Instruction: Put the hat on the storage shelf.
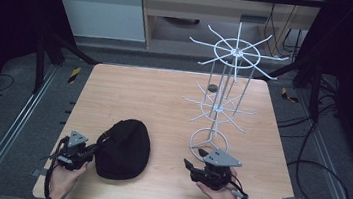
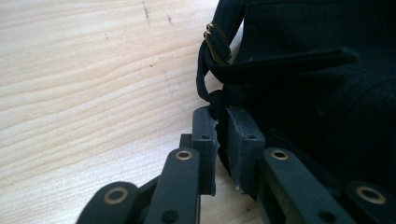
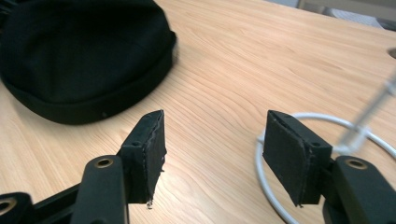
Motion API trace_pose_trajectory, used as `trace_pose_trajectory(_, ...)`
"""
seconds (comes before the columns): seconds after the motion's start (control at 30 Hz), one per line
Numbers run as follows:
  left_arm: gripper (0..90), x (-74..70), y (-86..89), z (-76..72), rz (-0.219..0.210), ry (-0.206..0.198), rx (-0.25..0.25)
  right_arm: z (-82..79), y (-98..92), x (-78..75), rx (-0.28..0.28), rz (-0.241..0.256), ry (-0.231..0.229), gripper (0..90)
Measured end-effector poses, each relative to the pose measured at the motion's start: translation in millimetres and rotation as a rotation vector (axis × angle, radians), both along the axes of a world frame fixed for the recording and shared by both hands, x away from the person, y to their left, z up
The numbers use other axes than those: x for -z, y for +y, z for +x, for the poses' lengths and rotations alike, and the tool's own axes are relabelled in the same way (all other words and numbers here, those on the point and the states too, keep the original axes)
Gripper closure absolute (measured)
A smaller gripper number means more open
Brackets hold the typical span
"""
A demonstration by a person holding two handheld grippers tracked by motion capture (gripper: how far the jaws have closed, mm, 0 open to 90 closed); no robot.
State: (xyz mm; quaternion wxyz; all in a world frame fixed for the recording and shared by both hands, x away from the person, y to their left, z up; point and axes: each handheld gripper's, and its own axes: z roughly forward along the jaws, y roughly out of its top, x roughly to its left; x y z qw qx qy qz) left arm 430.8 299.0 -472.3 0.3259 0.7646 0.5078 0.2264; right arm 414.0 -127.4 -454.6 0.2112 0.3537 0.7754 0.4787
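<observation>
1. The counter (image 1: 164, 98) was a pale wood-grain board with rounded corners, set on a grey floor (image 1: 6, 120) – metal rails ran along that floor on both sides.
2. Black curtains closed in the left and right of the room; beyond the far edge stood a white panel and a light wooden cabinet, with cables trailing down at the far right.
3. A black cap (image 1: 123, 149) lay on the near left part of the counter, its strap and brass buckle (image 2: 212, 39) turned toward the left tongs (image 1: 92, 150).
4. The left tongs were nearly closed, pinching a fold of the cap's strap (image 2: 205, 88) between their pads, low beside the counter surface; a hand (image 1: 62, 179) held them from the near edge.
5. A white wire rack (image 1: 226, 85) stood on the right half of the counter – two tiers of radiating arms above a ring base.
6. The right tongs (image 1: 193, 159) stood wide open and empty just beside that ring base (image 3: 280, 154), held by the other hand (image 1: 216, 192).
7. A small dark round object (image 1: 212, 88) lay on the counter behind the rack.
</observation>
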Motion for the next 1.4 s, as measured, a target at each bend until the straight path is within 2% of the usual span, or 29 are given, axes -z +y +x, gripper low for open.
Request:
trace_pose_trajectory(0.13, 76.1, 1.1, 0.8, 0.1, 0.01, 0.004, -0.007, -1.2, -13.6, 1.6, 0.028, -0.002, 0.005, 37.8)
trace_pose_trajectory(0.17, 73.9, -0.8, 2.4, -1.2, -0.008, -0.007, -0.014, -1.8, -24.5, 1.3, 0.055, -0.001, 0.003, 37.3)
trace_pose_trajectory(0.23, 71.7, -2.9, 3.7, -2.6, -0.012, -0.014, -0.02, -1.9, -28.3, 1.3, 0.065, 0.0, 0.002, 37.2)
trace_pose_trajectory(0.3, 68.1, -8.8, 5.6, -7.1, -0.034, -0.033, -0.037, -1.5, -44.4, 1.6, 0.108, 0.004, 0.002, 36.6)
trace_pose_trajectory(0.33, 66.9, -8.8, 5.6, -7.1, -0.034, -0.033, -0.037, -1.5, -44.4, 1.6, 0.108, 0.004, 0.002, 36.6)
trace_pose_trajectory(0.37, 65.6, -14.2, 5.9, -9.5, -0.055, -0.051, -0.047, -1.5, -53.5, 1.5, 0.136, 0.01, 0.0, 36.1)
trace_pose_trajectory(0.4, 64.1, -14.2, 5.9, -9.5, -0.055, -0.051, -0.047, -1.5, -53.5, 1.5, 0.136, 0.01, 0.0, 36.1)
trace_pose_trajectory(0.5, 59.6, -30.9, 5.3, -14.8, -0.093, -0.102, -0.042, -1.9, -73.0, 1.3, 0.192, 0.018, 0.0, 34.9)
trace_pose_trajectory(0.57, 58.4, -35.1, 4.8, -15.7, -0.102, -0.113, -0.039, -1.9, -76.5, 1.5, 0.2, 0.027, 0.003, 34.4)
trace_pose_trajectory(0.6, 55.6, -43.2, 3.3, -17.3, -0.119, -0.134, -0.04, -1.1, -85.9, 3.3, 0.227, 0.027, 0.005, 33.7)
trace_pose_trajectory(0.67, 54.4, -47.0, 2.0, -17.9, -0.125, -0.139, -0.037, -0.6, -89.8, 4.5, 0.24, 0.024, 0.012, 33.5)
trace_pose_trajectory(0.7, 53.6, -54.1, -2.8, -19.1, -0.134, -0.143, -0.028, 0.7, -97.7, 7.7, 0.266, 0.011, 0.021, 33.3)
trace_pose_trajectory(0.87, 51.1, -63.5, -13.8, -16.7, -0.141, -0.136, -0.006, 4.1, -111.0, 12.3, 0.297, -0.009, 0.039, 33.1)
trace_pose_trajectory(0.97, 49.5, -71.0, -27.9, -13.2, -0.129, -0.132, 0.033, 5.7, -116.9, 14.5, 0.315, -0.014, 0.048, 33.2)
trace_pose_trajectory(1.13, 47.9, -78.4, -43.9, -7.5, -0.108, -0.133, 0.061, 7.3, -122.7, 16.1, 0.33, -0.014, 0.058, 33.3)
trace_pose_trajectory(1.23, 48.0, -79.9, -57.3, 0.8, -0.101, -0.106, 0.08, 8.0, -125.8, 17.4, 0.337, -0.014, 0.068, 33.4)
trace_pose_trajectory(1.4, 49.1, -76.3, -67.4, 8.8, -0.088, -0.071, 0.093, 8.3, -125.0, 17.6, 0.337, -0.016, 0.08, 33.4)
